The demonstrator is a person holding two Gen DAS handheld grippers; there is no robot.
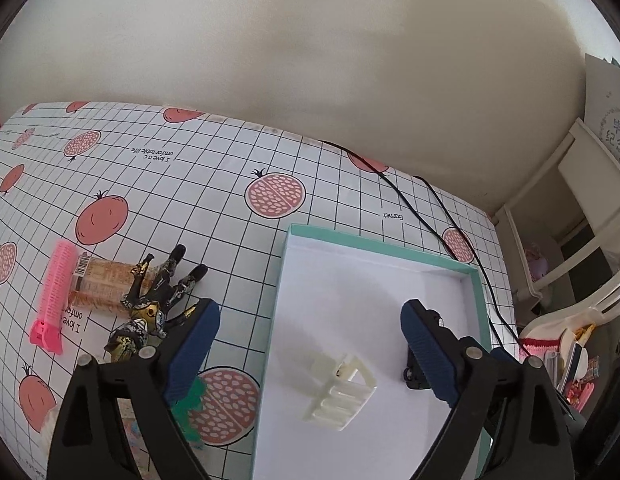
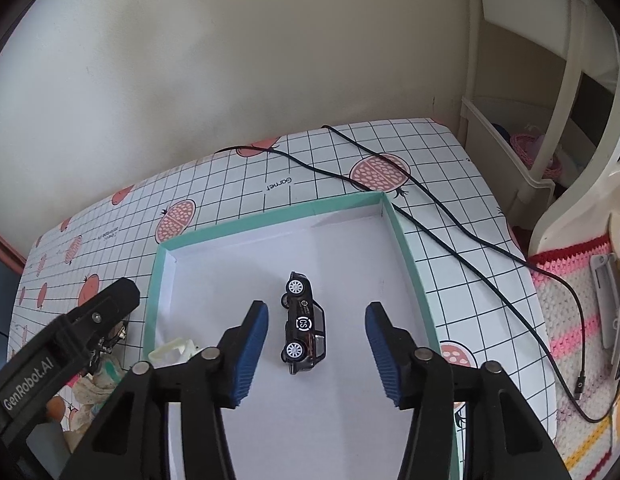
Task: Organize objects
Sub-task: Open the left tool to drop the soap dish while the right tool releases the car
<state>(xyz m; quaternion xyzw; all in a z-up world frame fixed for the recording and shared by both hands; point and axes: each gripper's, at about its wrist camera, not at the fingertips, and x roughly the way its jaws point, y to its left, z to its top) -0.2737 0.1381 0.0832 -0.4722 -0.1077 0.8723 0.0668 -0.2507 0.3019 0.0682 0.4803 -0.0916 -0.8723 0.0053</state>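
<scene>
Both hand-held grippers released: right hand-held gripper (image 2: 315,350) over toy car (image 2: 303,322) in teal-rimmed box (image 2: 405,248); next, lower straight, pinch mid-body.

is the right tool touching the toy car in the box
Apart. The right wrist view shows the right tool open, white box floor visible between each blue pad and the toy car lying on its side.

Right tool (image 2: 315,354): fingers spread, empty | toy car (image 2: 304,322): on its side in teal-rimmed tray (image 2: 405,240), between the fingers, untouched | black cable (image 2: 449,228): across counter (image 2: 449,160).
</scene>
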